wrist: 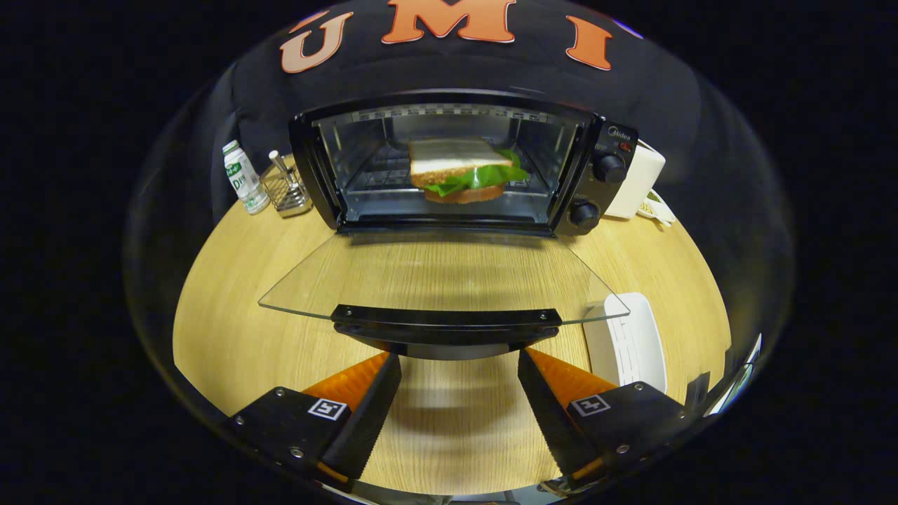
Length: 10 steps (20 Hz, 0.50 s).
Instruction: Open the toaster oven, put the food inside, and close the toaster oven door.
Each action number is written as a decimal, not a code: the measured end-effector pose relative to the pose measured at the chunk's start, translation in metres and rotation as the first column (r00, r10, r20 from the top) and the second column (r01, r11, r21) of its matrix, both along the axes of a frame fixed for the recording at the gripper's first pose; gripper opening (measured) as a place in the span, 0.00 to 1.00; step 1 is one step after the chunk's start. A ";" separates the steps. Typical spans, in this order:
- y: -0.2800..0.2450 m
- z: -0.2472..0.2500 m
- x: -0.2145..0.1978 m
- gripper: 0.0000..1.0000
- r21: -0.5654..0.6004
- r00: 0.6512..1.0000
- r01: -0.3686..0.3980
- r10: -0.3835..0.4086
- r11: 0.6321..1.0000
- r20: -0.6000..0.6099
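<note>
Black toaster oven (449, 165), white-and-green sandwich (463, 170), orange-black claw (459, 365), tan table (231, 330).

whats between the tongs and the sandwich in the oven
In the gripper view, the open tongs face the lowered glass door and its black handle; beyond lies the sandwich on the rack.

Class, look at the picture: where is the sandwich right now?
In the gripper view, the sandwich lies on the rack inside the open toaster oven, beyond the lowered glass door and the open gripper.

Seemingly "Midea" on toaster oven (449, 168)
</note>
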<state>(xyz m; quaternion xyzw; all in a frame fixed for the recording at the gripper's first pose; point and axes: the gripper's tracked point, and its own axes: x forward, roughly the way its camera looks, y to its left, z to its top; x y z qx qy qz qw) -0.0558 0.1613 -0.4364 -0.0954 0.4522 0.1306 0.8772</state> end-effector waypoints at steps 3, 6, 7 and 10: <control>0.006 0.022 0.015 0.99 -0.010 0.999 -0.026 0.026 1.000 0.038; 0.017 0.041 0.031 1.00 -0.026 0.993 -0.078 0.080 0.997 0.084; 0.021 0.047 0.038 1.00 -0.023 0.991 -0.088 0.090 0.996 0.101; 0.027 0.059 0.056 1.00 -0.014 0.989 -0.090 0.092 0.996 0.119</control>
